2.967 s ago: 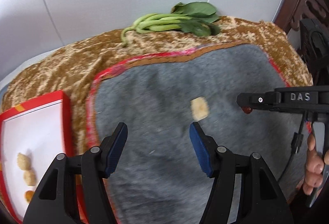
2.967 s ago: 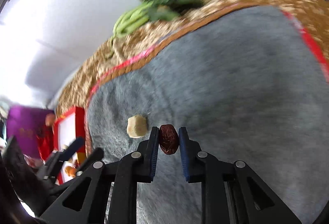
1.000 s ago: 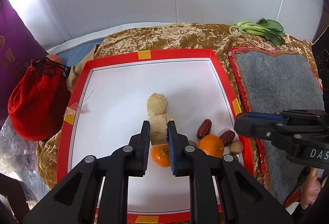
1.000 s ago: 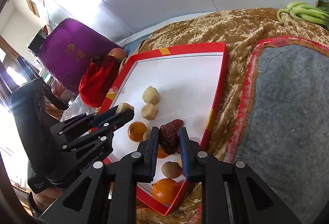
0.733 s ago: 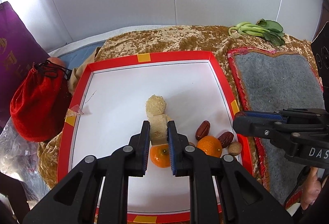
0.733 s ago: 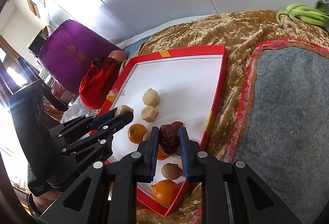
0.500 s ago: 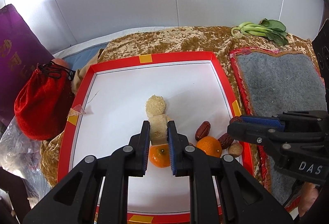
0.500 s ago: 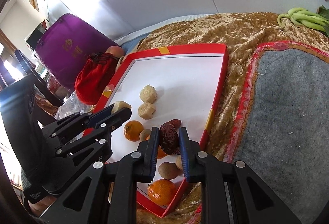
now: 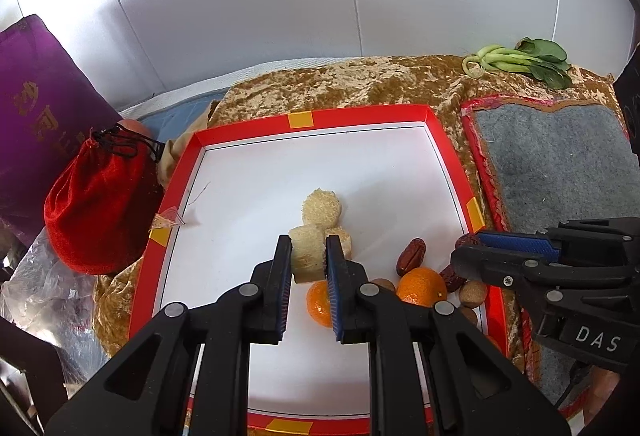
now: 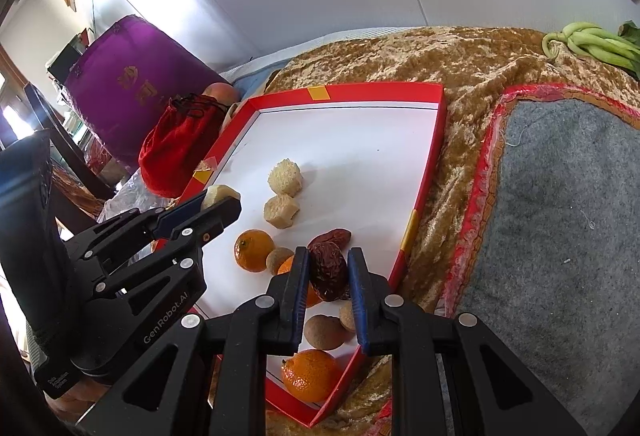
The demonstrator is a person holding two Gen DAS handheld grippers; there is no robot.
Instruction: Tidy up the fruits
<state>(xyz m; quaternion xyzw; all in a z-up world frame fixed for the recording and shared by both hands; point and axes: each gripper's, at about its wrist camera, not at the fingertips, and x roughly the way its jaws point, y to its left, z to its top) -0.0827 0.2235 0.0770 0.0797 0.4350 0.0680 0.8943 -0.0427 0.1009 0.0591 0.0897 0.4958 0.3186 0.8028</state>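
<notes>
Left hand-held gripper [image 9: 307, 263] clamps a pale chunk [image 9: 306, 254] over the red tray [image 9: 360, 114]; right hand-held gripper [image 10: 328, 278] pinches a red date [image 10: 329, 270] there.

Left gripper [image 9: 307, 259]: three seconds back I hang open over the grey mat [image 9: 560, 163]; now my pads clamp the pale chunk [image 9: 307, 254] above the red tray [image 9: 360, 115].
Pale chunk: off the mat, now held over the tray's white floor, near two like pieces.
Right gripper [image 10: 328, 276]: I carry the red date [image 10: 329, 271] from over the mat to above the tray's near corner.
Last second: both views shift only slightly; right gripper edges further over the tray.
</notes>
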